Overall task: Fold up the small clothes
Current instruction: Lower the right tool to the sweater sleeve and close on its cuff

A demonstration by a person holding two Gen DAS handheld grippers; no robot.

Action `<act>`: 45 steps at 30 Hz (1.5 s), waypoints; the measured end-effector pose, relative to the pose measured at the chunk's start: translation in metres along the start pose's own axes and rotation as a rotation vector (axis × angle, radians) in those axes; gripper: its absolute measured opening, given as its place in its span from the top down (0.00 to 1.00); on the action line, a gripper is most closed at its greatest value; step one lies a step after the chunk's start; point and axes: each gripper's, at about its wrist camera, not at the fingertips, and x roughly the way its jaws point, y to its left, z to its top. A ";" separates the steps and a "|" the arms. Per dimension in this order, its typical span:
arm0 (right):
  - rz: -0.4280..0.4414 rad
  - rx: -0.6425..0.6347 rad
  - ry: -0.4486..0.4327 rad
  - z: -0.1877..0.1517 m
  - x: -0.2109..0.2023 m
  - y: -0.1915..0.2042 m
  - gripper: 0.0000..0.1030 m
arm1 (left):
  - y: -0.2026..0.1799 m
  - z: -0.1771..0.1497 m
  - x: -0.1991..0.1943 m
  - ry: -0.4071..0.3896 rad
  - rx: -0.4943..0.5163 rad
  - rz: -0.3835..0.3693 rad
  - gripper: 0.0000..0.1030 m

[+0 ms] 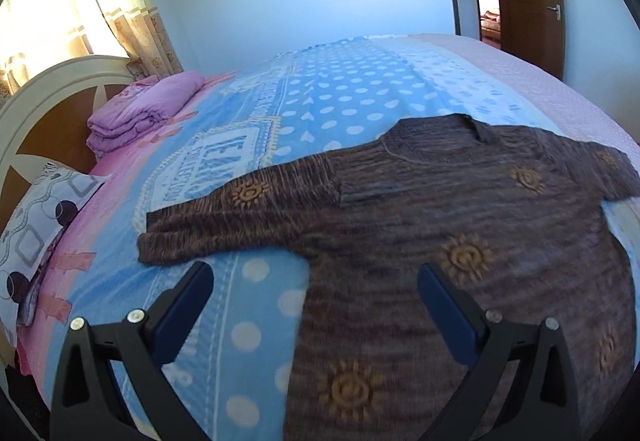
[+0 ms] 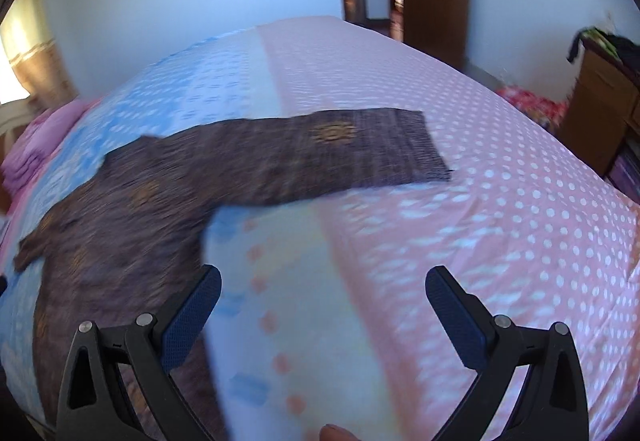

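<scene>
Brown knitted sweater (image 1: 460, 217) lies flat, sleeves spread, on the dotted bedspread (image 1: 320, 109); folding looks not yet begun; left gripper (image 1: 316, 285) and right gripper (image 2: 322, 287) hover wide open, holding nothing; next, likely pinch a sleeve cuff (image 2: 420, 145).

The brown striped knit sweater (image 1: 460, 225) carries orange sun motifs. The bed's cotton sheet (image 1: 328, 101) is blue with white dots and hearts, pink along one side, and pink with white dots (image 2: 500, 169) on the other. The folded quilt (image 1: 140, 113) is lilac. The pillow (image 1: 40, 225) is white with grey squares and dark circles.
</scene>
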 end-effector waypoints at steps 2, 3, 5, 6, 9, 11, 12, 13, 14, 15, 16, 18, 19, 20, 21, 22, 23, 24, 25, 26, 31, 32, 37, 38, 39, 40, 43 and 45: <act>-0.011 0.026 0.000 0.017 0.017 -0.015 0.07 | -0.004 0.007 0.017 -0.004 -0.004 0.020 0.00; -0.009 0.039 0.005 0.025 0.026 -0.023 0.12 | -0.005 0.009 0.023 -0.004 -0.006 0.025 0.00; -0.014 0.070 0.021 0.040 0.042 -0.037 0.23 | -0.008 0.013 0.040 0.007 -0.009 0.042 0.00; -0.010 0.083 0.021 0.046 0.049 -0.043 0.26 | -0.009 0.015 0.047 0.014 -0.010 0.046 0.00; -0.003 0.132 0.031 0.066 0.067 -0.060 0.33 | -0.015 0.018 0.072 0.052 -0.006 0.060 0.00; -0.003 0.157 0.041 0.079 0.079 -0.070 0.40 | -0.014 0.018 0.083 0.076 -0.018 0.067 0.00; -0.008 0.165 0.036 0.084 0.084 -0.074 0.41 | -0.012 0.018 0.087 0.086 -0.029 0.070 0.00; -0.007 0.170 0.036 0.087 0.088 -0.077 0.42 | -0.011 0.017 0.091 0.094 -0.038 0.070 0.00; -0.006 0.178 0.038 0.093 0.093 -0.080 0.43 | -0.010 0.017 0.094 0.101 -0.044 0.072 0.00; -0.008 0.187 0.042 0.097 0.098 -0.083 0.47 | -0.009 0.016 0.096 0.105 -0.046 0.076 0.00; -0.009 0.194 0.048 0.101 0.102 -0.085 0.48 | -0.008 0.015 0.098 0.108 -0.044 0.080 0.00; -0.019 0.195 0.041 0.108 0.109 -0.089 0.52 | -0.009 0.013 0.101 0.105 -0.032 0.103 0.00; -0.021 0.192 0.048 0.110 0.113 -0.089 0.53 | -0.009 0.012 0.102 0.104 -0.026 0.109 0.00; -0.018 0.196 0.059 0.112 0.117 -0.088 0.54 | -0.009 0.012 0.103 0.105 -0.023 0.113 0.00; -0.009 0.207 0.071 0.112 0.122 -0.089 0.54 | -0.009 0.013 0.104 0.107 -0.022 0.118 0.00; -0.004 0.215 0.083 0.111 0.126 -0.089 0.54 | -0.008 0.013 0.105 0.109 -0.023 0.117 0.00; -0.015 0.206 0.086 0.110 0.129 -0.087 0.54 | -0.008 0.012 0.106 0.112 -0.027 0.111 0.00; -0.032 0.185 0.083 0.109 0.130 -0.085 0.54 | -0.009 0.012 0.108 0.117 -0.029 0.107 0.00; -0.048 0.167 0.081 0.107 0.131 -0.082 0.58 | -0.009 0.011 0.110 0.123 -0.030 0.104 0.00; -0.066 0.143 0.079 0.107 0.131 -0.078 0.63 | -0.010 0.010 0.111 0.130 -0.026 0.100 0.00; 0.004 0.120 0.095 0.111 0.116 -0.071 0.92 | -0.013 0.005 0.117 0.152 -0.014 0.071 0.00; 0.012 0.103 0.086 0.112 0.110 -0.066 0.92 | -0.012 0.005 0.117 0.153 -0.017 0.066 0.00; 0.069 0.047 0.029 0.124 0.074 -0.036 0.92 | -0.007 0.005 0.114 0.142 -0.034 0.057 0.00; 0.086 0.034 0.018 0.128 0.066 -0.027 0.92 | -0.006 0.005 0.113 0.140 -0.038 0.051 0.00; 0.100 0.025 0.011 0.130 0.060 -0.020 0.92 | -0.007 0.005 0.113 0.138 -0.038 0.052 0.00; 0.111 0.014 0.004 0.133 0.056 -0.012 0.92 | -0.007 0.004 0.112 0.135 -0.039 0.053 0.00; 0.151 -0.032 -0.025 0.140 0.037 0.019 0.92 | -0.006 0.002 0.112 0.135 -0.047 0.044 0.00; 0.176 -0.073 -0.038 0.143 0.025 0.041 0.92 | -0.005 0.001 0.113 0.134 -0.052 0.038 0.00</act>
